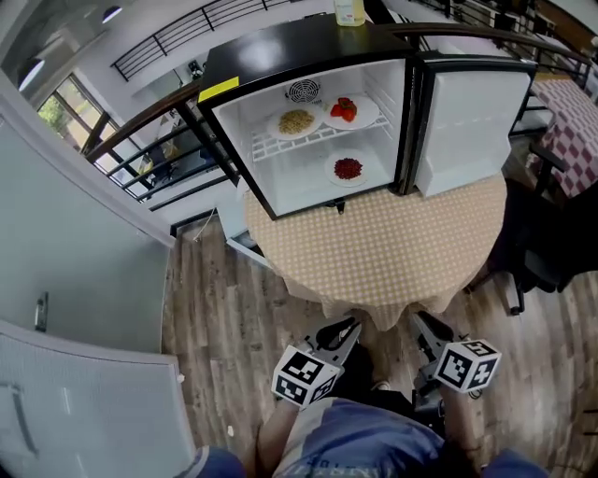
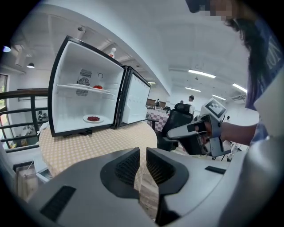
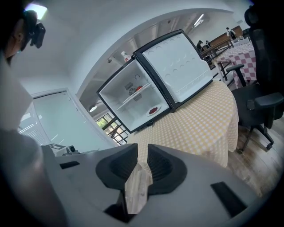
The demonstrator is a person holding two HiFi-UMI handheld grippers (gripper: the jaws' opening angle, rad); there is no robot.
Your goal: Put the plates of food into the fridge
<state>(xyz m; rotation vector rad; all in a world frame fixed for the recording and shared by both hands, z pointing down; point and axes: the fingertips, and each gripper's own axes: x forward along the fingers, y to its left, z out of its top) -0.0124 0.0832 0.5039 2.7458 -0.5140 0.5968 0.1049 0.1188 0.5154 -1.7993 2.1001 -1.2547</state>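
Note:
A black mini fridge (image 1: pixel 234 65) stands open on the round table (image 1: pixel 392 252), its door (image 1: pixel 472 121) swung right. On its upper shelf are a plate of pale food (image 1: pixel 295 121) and a plate of red food (image 1: pixel 351 111). A third plate with red food (image 1: pixel 348 169) lies on the fridge floor, also seen in the left gripper view (image 2: pixel 93 118) and the right gripper view (image 3: pixel 153 109). My left gripper (image 1: pixel 348 329) and right gripper (image 1: pixel 425 325) hang near my body, short of the table's near edge. Each shows a narrow gap between the jaws, left gripper (image 2: pixel 143 166) and right gripper (image 3: pixel 142 162), with nothing held.
A bottle (image 1: pixel 349 11) stands on top of the fridge. A black office chair (image 1: pixel 537 252) sits to the right of the table, with a checked tablecloth table (image 1: pixel 570 121) behind it. A railing (image 1: pixel 159 131) and a glass door (image 1: pixel 56 373) are at the left.

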